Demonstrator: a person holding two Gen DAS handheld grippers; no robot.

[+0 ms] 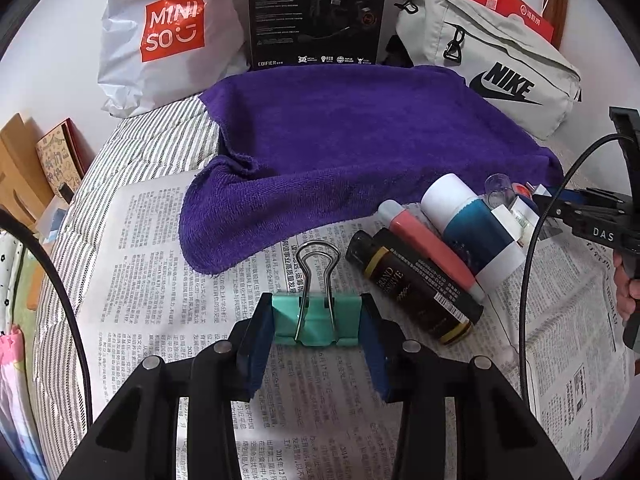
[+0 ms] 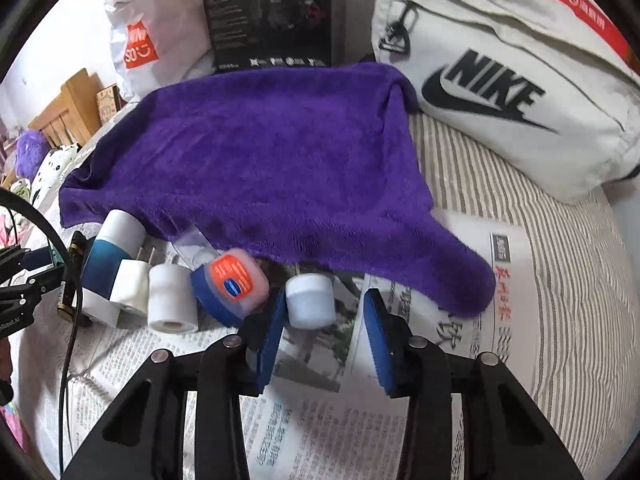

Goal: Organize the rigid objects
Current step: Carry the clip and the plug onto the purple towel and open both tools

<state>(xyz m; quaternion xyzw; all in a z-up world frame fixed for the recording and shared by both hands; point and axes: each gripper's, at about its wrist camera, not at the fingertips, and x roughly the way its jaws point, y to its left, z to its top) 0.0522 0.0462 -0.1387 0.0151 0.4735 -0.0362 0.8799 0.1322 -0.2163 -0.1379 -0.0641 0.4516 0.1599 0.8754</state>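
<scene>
My left claw point(image 1: 318, 322) grips a mint-green binder clip point(image 1: 318, 320) by its sides, wire handles pointing up, over the newspaper point(image 1: 160, 280) on the bed. My right claw point(image 2: 326, 334) stands open; a small white jar point(image 2: 311, 300) sits between its pads, untouched on the right. Beside it: one orange-lidded jar point(image 2: 234, 280), two white rolls point(image 2: 172, 300). The purple towel point(image 1: 360, 140) hides part of a clear item. Bottles counted from the left view: three lying side by side point(image 1: 416, 284).
</scene>
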